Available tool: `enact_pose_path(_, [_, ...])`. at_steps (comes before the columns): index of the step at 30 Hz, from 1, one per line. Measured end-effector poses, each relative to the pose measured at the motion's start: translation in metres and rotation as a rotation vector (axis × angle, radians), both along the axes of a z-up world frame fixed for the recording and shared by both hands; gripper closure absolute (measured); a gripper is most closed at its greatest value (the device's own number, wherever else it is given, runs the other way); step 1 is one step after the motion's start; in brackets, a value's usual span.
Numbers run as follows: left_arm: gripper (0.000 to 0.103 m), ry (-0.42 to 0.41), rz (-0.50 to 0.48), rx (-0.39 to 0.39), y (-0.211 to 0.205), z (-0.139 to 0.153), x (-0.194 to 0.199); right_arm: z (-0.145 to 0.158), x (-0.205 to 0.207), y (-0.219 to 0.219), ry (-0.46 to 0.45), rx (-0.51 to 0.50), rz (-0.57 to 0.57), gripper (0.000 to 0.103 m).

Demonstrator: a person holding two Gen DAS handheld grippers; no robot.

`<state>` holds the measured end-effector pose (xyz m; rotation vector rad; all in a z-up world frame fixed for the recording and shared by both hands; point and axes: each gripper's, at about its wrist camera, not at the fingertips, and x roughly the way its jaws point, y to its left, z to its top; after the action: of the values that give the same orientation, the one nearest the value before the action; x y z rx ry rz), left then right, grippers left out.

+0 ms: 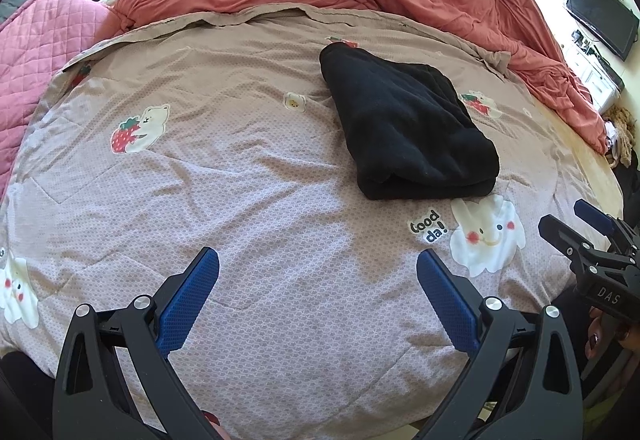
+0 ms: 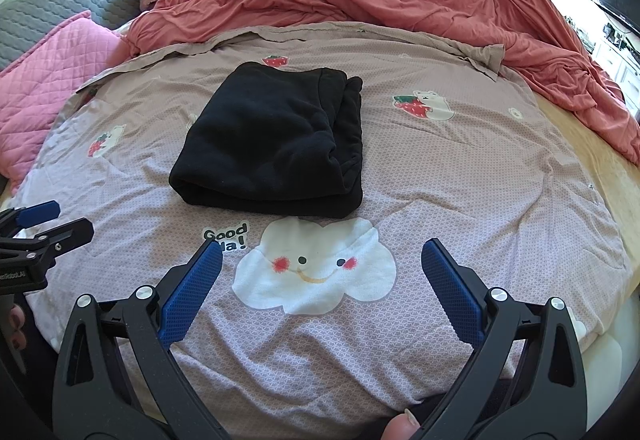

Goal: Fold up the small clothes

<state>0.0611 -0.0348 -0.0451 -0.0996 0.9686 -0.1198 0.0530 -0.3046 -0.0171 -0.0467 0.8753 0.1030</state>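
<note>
The black garment [image 2: 272, 143] lies folded into a thick, compact bundle on the patterned bedspread [image 2: 460, 175], just beyond the printed cloud face and well apart from both tools. The left hand-held gripper [image 1: 318, 264] hovers over bare bedspread with its blue pads spread wide and nothing between them; the right hand-held gripper [image 2: 322, 258] is likewise wide apart and empty, above the cloud print.

By the look of it the fold is close to done — what remains is probably a tidy-up or one last fold. To do that well, come in low from the near edge, where the doubled layers show as a rounded roll, and take all layers at once, not only the top one. The fleece looks thick and springy, so a shallow pinch could slip — bite deep. Keep both tools level so the bundle does not skew, and press the right side's loose edges flat.
</note>
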Motion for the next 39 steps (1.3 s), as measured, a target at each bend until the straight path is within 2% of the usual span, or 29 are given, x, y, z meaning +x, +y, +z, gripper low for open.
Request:
enact_pose_path(19, [0.004,0.018,0.006,0.022,0.001,-0.002,0.001,0.001,0.0,-0.001,-0.002,-0.001,-0.001,0.009])
enact_pose_path(25, [0.004,0.04,0.003,0.012,0.007,-0.004,0.006,0.011,-0.002,-0.02,-0.047,0.041,-0.085,0.009])
enact_pose_path(27, [0.004,0.052,0.017,0.022,0.012,-0.005,0.01,0.022,-0.005,-0.044,-0.079,0.09,-0.166,0.009])
enact_pose_path(30, [0.004,0.051,0.068,-0.027,0.039,-0.002,0.017,0.04,-0.012,-0.082,-0.143,0.098,-0.28,0.009])
enact_pose_path(32, [0.004,0.052,0.115,-0.041,0.061,-0.001,0.025,0.054,-0.022,-0.124,-0.201,0.075,-0.394,0.009])
enact_pose_path(34, [0.004,0.062,0.221,-0.043,0.103,-0.003,0.036,0.06,-0.036,-0.185,-0.23,0.04,-0.554,0.009])
enact_pose_path(37, [0.004,0.109,0.388,-0.04,0.177,-0.013,0.048,0.043,-0.064,-0.269,-0.206,-0.023,-0.796,0.009])
enact_pose_path(39, [0.004,0.13,0.521,0.001,0.235,-0.022,0.05,0.014,-0.093,-0.337,-0.148,-0.06,-0.99,0.009])
